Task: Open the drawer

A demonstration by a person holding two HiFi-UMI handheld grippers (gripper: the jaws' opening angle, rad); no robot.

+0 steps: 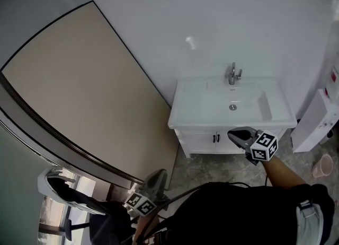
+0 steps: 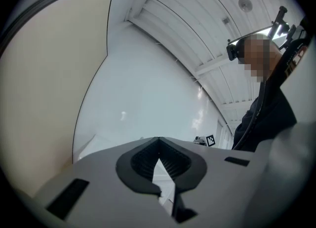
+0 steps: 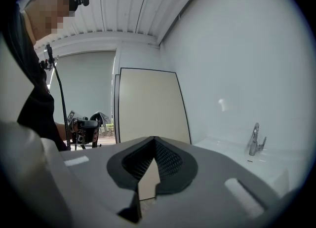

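Observation:
A white vanity cabinet (image 1: 204, 142) stands against the far wall under a white sink (image 1: 212, 103). Two small dark handles (image 1: 216, 138) sit on its front; I cannot make out a separate drawer. My right gripper (image 1: 241, 135) hovers just in front of the cabinet's front, near its right side, apart from it. Its jaws are shut and empty in the right gripper view (image 3: 154, 138). My left gripper (image 1: 153, 183) hangs low at my left side, far from the cabinet. In the left gripper view (image 2: 158, 139) its jaws are shut, with nothing between them.
A chrome faucet (image 1: 233, 73) rises at the sink's back. A large beige door panel (image 1: 79, 90) leans along the left wall. A white box-like unit (image 1: 318, 122) and a pink cup (image 1: 323, 165) stand right of the cabinet. An office chair (image 1: 69, 193) is at bottom left.

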